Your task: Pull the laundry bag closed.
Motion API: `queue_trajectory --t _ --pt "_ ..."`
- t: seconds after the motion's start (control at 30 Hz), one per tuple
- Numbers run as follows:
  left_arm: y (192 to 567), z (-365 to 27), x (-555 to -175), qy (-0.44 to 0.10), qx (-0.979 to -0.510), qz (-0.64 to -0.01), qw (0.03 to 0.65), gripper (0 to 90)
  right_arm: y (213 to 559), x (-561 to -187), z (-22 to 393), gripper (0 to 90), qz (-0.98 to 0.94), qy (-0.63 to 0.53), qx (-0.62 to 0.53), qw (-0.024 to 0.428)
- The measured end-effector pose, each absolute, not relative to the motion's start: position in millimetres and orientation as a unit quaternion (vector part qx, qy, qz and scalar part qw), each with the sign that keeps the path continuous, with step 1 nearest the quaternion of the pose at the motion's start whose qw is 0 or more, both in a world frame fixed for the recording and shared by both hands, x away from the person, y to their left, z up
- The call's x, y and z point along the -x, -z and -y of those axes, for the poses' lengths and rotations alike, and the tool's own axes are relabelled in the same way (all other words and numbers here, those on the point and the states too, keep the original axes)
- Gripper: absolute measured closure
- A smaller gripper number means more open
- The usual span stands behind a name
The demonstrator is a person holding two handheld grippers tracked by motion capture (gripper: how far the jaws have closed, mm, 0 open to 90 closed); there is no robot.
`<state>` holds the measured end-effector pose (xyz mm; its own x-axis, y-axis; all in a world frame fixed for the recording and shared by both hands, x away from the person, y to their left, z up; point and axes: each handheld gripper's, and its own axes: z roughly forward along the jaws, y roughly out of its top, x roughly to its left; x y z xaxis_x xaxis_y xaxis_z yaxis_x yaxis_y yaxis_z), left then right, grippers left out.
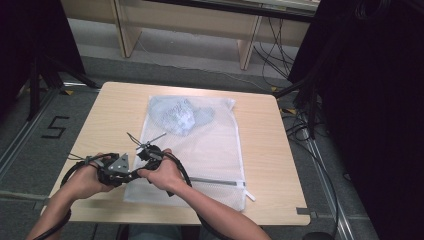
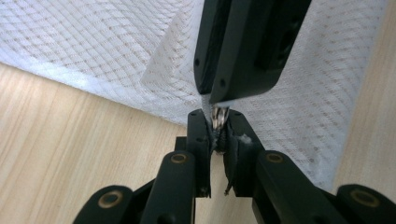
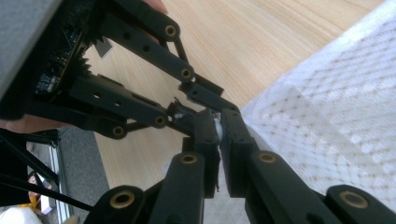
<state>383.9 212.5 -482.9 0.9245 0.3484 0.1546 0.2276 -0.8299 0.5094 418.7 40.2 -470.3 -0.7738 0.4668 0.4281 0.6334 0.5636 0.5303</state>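
A white mesh laundry bag [image 1: 210, 150] lies flat on the wooden table [image 1: 270, 150], with a blue-grey garment [image 1: 180, 115] inside its far end. Both grippers meet at the bag's near left edge. My left gripper [image 1: 134, 172] [image 2: 218, 122] is shut on a small metal piece [image 2: 218, 115], seemingly the zipper pull, together with the mesh [image 2: 93, 46]. My right gripper [image 1: 140, 167] [image 3: 218, 128] is shut on the bag's edge [image 3: 336, 116] right beside it. Each gripper's tips show in the other's view, the right [image 2: 212, 95] and the left [image 3: 205, 105], almost touching.
The bag's zipper strip [image 1: 220, 182] runs along its near edge to a white tab [image 1: 248, 194] at the right. Bare table lies left and right of the bag. Around the table are stand legs [image 1: 40, 80], cables [image 1: 305, 130] and a floor mark "5" [image 1: 55, 126].
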Motion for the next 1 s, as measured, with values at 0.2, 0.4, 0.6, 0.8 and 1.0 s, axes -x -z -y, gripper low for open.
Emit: queue_trajectory --t 0.2,0.4,0.6,0.8,1.0 --pt "483 -214 -384 -0.116 -0.947 -0.159 0.254 81.5 470 -420 -37 87.2 0.88 0.347 0.305 0.115" --pt "482 -215 -384 -0.113 -0.946 -0.166 0.255 81.7 468 -418 -30 87.1 0.874 0.335 0.332 0.12" --pt "481 -216 -383 -0.106 -0.943 -0.182 0.257 81.8 467 -419 -23 87.2 0.876 0.335 0.329 0.116" --pt "480 -216 -383 -0.101 -0.943 -0.186 0.255 81.9 468 -421 -14 87.1 0.875 0.336 0.33 0.11" --pt "480 -215 -383 -0.098 -0.944 -0.184 0.257 81.9 467 -419 -9 87.1 0.872 0.331 0.341 0.112"
